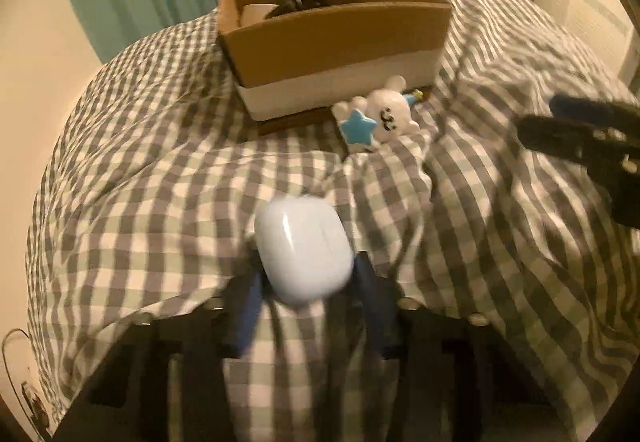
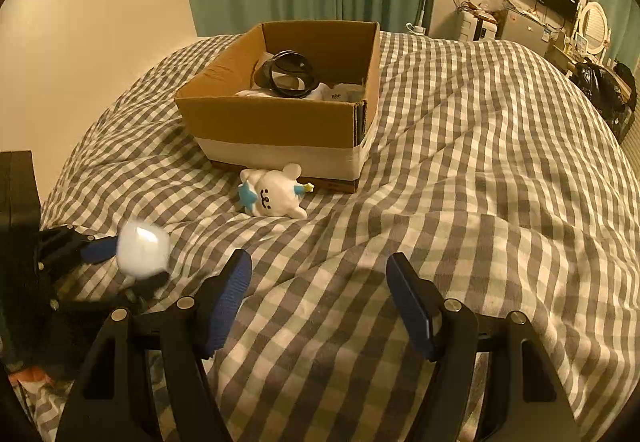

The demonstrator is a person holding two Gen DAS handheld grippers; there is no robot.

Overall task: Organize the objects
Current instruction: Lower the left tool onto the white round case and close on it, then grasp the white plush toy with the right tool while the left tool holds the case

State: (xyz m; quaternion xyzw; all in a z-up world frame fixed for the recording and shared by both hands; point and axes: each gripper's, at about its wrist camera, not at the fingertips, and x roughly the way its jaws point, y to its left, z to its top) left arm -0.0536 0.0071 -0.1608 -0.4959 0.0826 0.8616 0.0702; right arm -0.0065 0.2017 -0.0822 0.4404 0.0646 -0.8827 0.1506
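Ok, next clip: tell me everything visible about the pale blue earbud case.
The pale blue, glossy plastic earbud case is a rounded pebble shape with a faint lid seam and a light glare on top. It sits between the blue pads of the left gripper, whose jaws press on its sides, just over the grey-and-white checked bedspread. Motion blur softens its edges. It is well short of the cardboard box.
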